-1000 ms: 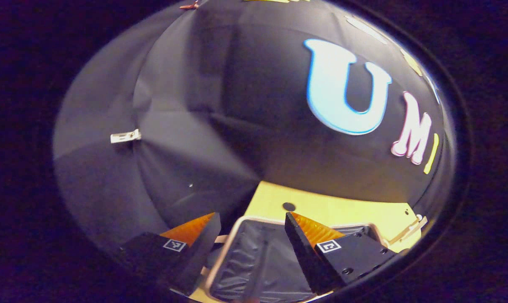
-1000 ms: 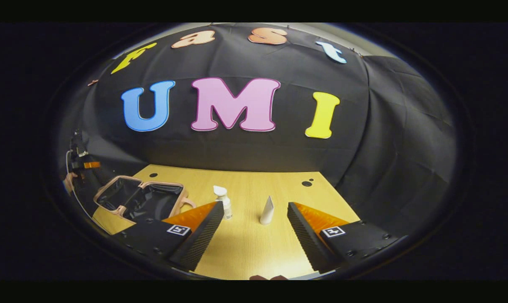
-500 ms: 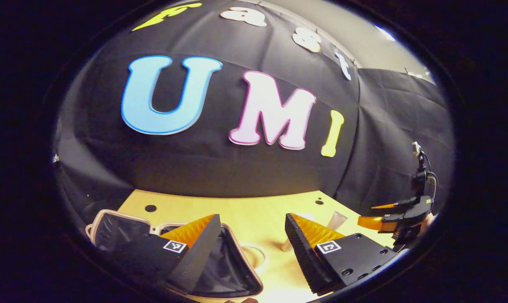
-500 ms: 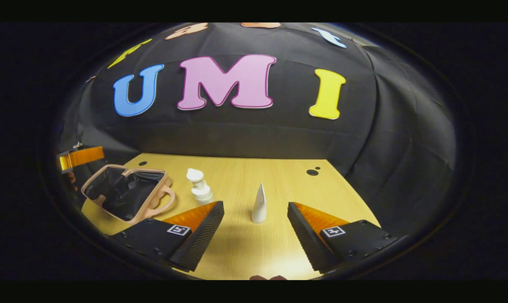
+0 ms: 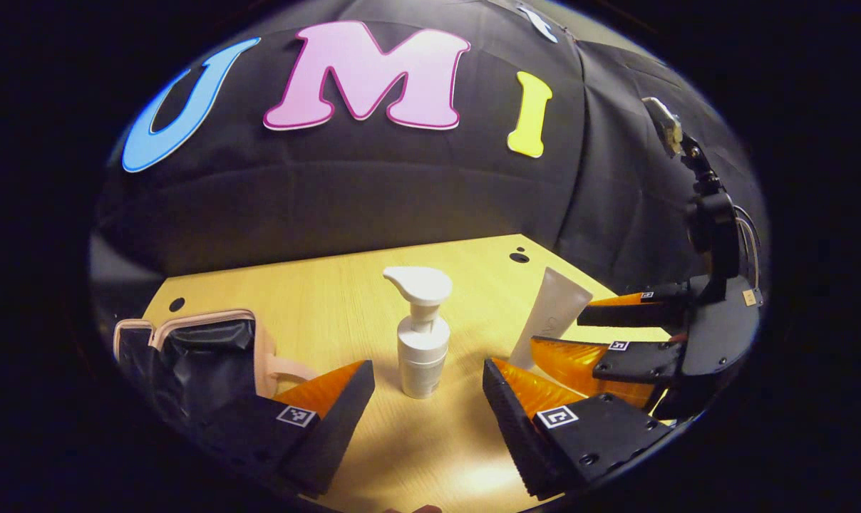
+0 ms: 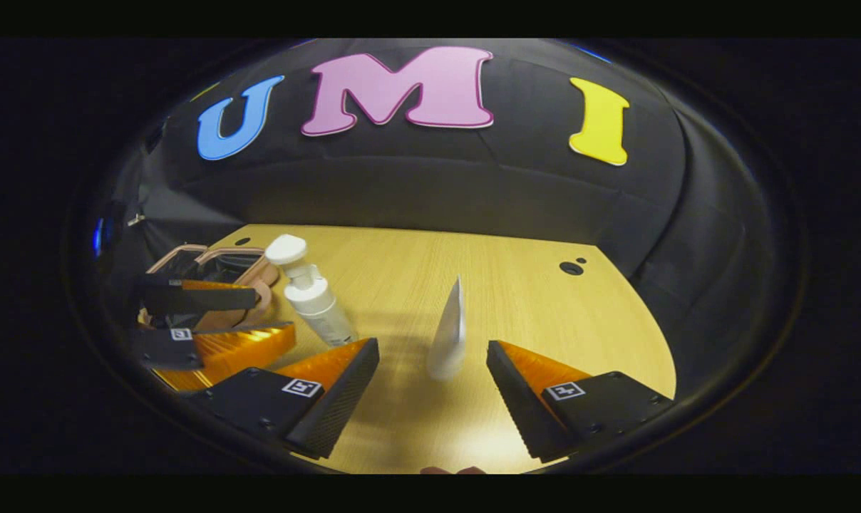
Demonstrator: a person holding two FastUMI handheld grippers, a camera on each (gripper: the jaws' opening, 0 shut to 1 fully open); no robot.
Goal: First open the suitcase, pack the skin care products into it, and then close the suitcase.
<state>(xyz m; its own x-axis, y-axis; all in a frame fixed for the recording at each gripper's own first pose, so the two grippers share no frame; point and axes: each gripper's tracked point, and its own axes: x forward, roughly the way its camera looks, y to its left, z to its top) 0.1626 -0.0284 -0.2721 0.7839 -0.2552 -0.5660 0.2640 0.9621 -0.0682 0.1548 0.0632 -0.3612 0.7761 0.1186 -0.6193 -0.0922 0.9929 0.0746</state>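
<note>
A white pump bottle (image 5: pixel 422 335) stands upright on the wooden table (image 5: pixel 316 299), just ahead of my open left gripper (image 5: pixel 428 388). A white tube (image 6: pixel 450 331) stands on its cap between and slightly beyond the open fingers of my right gripper (image 6: pixel 432 370). The small pink suitcase (image 5: pixel 202 356) lies open at the table's left, showing its black lining. In the left gripper view the tube (image 5: pixel 555 313) rises beside the right gripper (image 5: pixel 601 331). In the right gripper view the pump bottle (image 6: pixel 309 296) stands left of the tube, with the left gripper (image 6: pixel 259 313) and the suitcase (image 6: pixel 217 267) beyond it.
Black cloth walls (image 6: pixel 437 199) close the table at the back and right. Small dark holes (image 6: pixel 570 268) mark the tabletop near its far right corner. Bare wood (image 6: pixel 530 306) lies right of the tube.
The left gripper swung right from above the open suitcase to face the pump bottle. The right gripper moved forward and lower, closing in on the tube. Both stayed open.
</note>
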